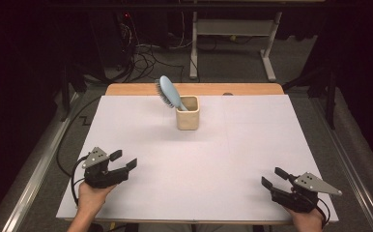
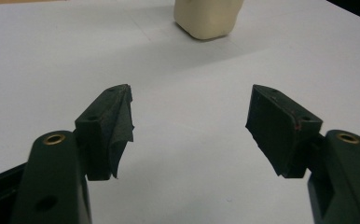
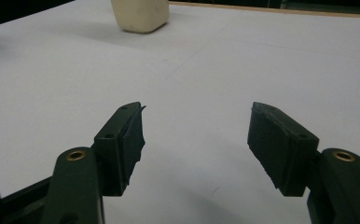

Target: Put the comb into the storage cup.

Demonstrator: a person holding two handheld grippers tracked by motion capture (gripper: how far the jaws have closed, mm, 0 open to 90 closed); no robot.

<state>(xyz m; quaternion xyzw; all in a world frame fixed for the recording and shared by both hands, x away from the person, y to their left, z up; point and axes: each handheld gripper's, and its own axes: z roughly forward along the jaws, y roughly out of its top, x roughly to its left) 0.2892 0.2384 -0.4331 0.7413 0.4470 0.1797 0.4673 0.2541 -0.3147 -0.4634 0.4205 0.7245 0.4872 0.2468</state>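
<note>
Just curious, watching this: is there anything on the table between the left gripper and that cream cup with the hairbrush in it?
Nothing: in the high view, only bare white table lies between the left gripper and the cup holding the hairbrush.

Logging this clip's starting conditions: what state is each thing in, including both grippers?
Hairbrush: stands handle-down in the cup, bristle head tilted left above the rim.
Beige cup: upright on the white table cover, holding the hairbrush.
Left gripper: open, nothing between the jaws.
Right gripper: open, nothing between the jaws.
</note>
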